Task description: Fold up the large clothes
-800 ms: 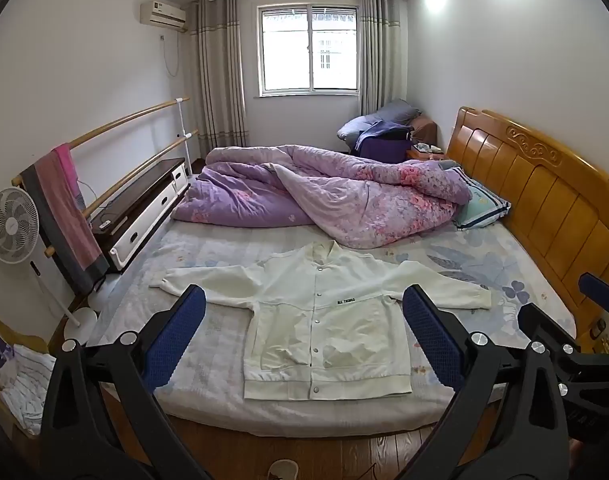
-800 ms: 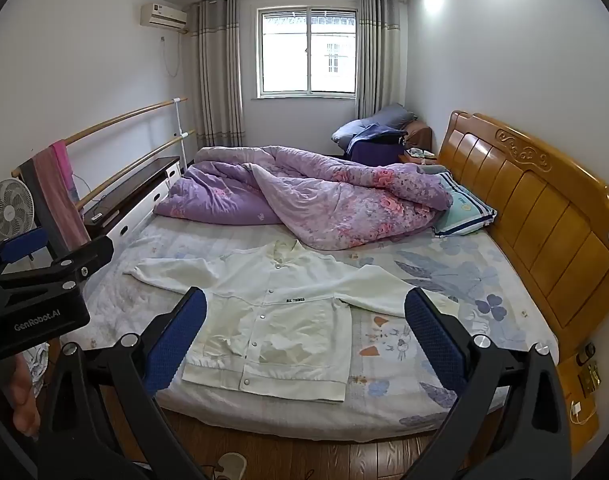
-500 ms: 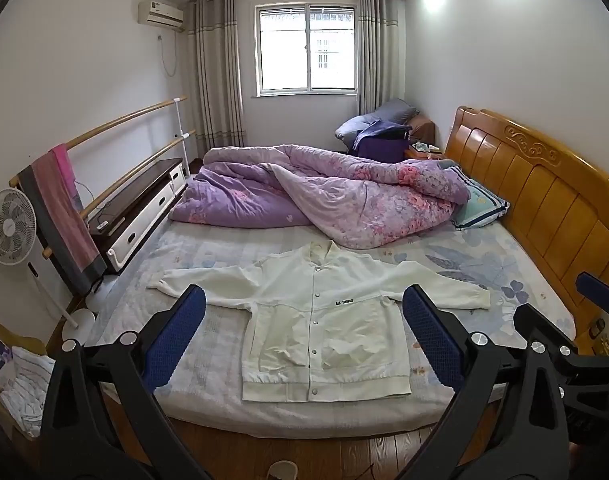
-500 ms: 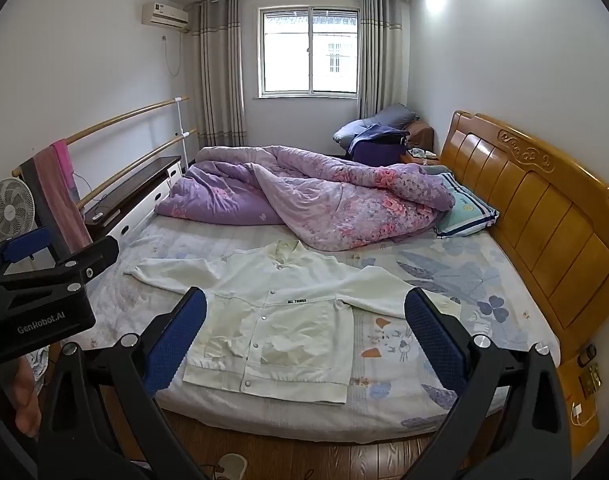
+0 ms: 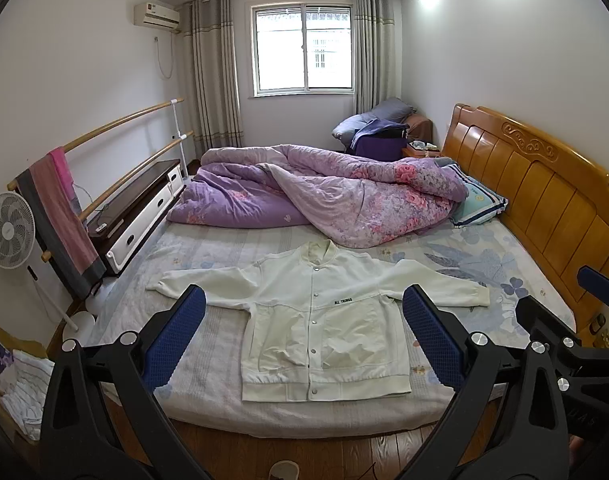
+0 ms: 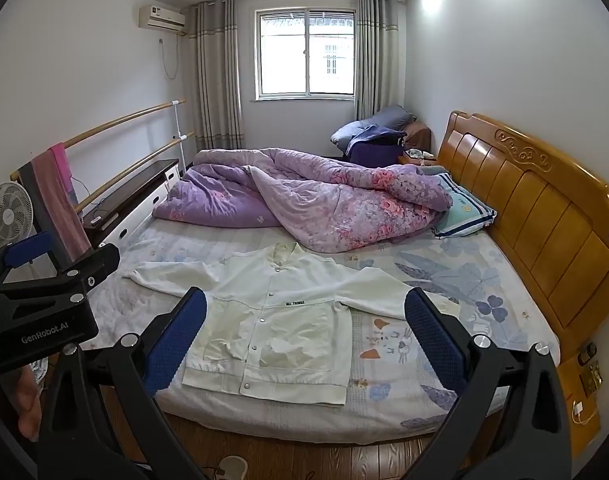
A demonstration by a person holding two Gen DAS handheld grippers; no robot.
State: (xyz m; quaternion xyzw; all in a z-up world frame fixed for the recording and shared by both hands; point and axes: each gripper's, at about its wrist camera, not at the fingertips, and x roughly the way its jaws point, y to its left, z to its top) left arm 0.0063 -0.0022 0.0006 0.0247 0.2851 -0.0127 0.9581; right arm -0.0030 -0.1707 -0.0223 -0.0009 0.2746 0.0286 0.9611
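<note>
A white button-up jacket [image 5: 320, 316] lies flat, face up, sleeves spread, on the near part of the bed [image 5: 208, 264]; it also shows in the right wrist view [image 6: 272, 320]. My left gripper [image 5: 304, 336] is open and empty, held above the floor in front of the bed, well short of the jacket. My right gripper [image 6: 304, 336] is open and empty too, to the right of the left one, at about the same distance. The left gripper's body shows at the left of the right wrist view [image 6: 44, 312].
A crumpled purple floral quilt [image 5: 324, 196] and a pillow [image 5: 478, 202] lie at the far side of the bed. A wooden headboard [image 5: 544, 208] stands right. A fan [image 5: 8, 230], towel rail [image 5: 60, 208] and low cabinet [image 5: 136, 208] stand left.
Both grippers have drifted slightly; the view shifts a little. The jacket has not moved and both grippers stay open.
</note>
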